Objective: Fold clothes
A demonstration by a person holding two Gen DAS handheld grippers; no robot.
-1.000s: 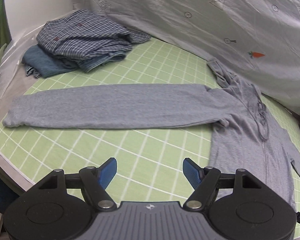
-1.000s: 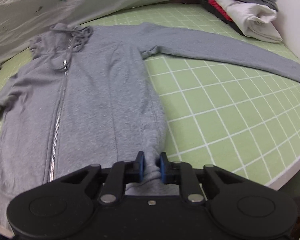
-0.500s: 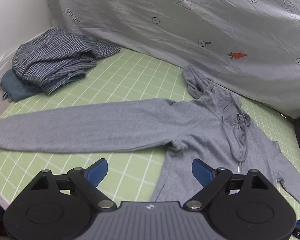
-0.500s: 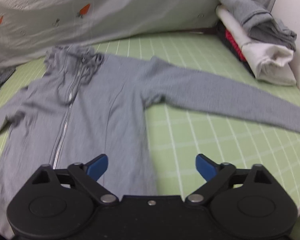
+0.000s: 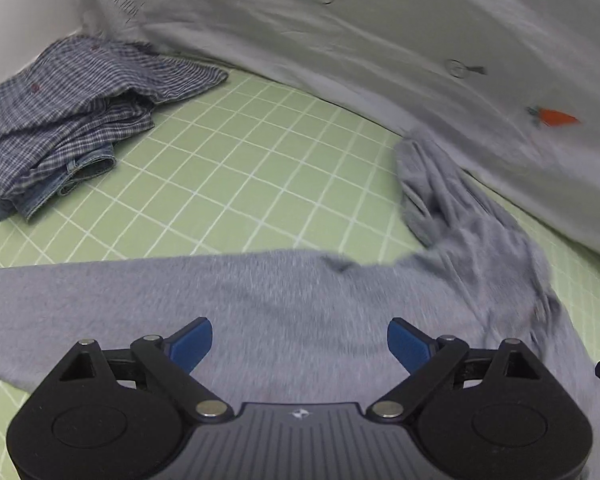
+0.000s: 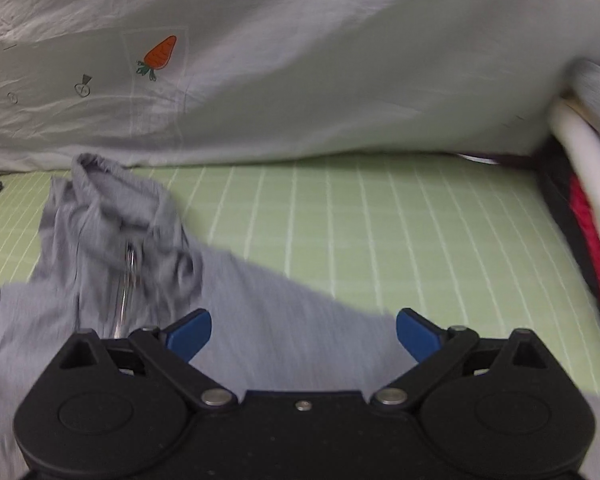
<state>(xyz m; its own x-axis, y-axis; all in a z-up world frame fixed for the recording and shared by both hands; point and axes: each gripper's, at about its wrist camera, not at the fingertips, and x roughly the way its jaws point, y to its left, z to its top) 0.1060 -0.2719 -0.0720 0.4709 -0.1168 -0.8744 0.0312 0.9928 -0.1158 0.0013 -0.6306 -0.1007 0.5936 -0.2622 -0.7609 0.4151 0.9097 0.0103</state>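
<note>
A grey zip hoodie (image 5: 308, 300) lies spread flat on the green grid mat (image 5: 260, 168), its hood (image 5: 428, 184) bunched toward the back. In the left wrist view my left gripper (image 5: 300, 344) hovers open over the stretched-out sleeve near the shoulder, nothing between its blue pads. In the right wrist view the hoodie (image 6: 260, 320) shows its hood and zip pull (image 6: 130, 260); my right gripper (image 6: 304, 330) stands wide open above the other sleeve near the shoulder, holding nothing.
A crumpled checked shirt on jeans (image 5: 64, 120) sits at the mat's far left. A pale sheet with carrot prints (image 6: 300, 80) drapes along the back. Folded clothes, white and red among them (image 6: 580, 184), are stacked at the right edge.
My right gripper let go of the hoodie's bottom hem, opened wide and moved up toward the hood. My left gripper opened wider and travelled from the bare mat onto the sleeve.
</note>
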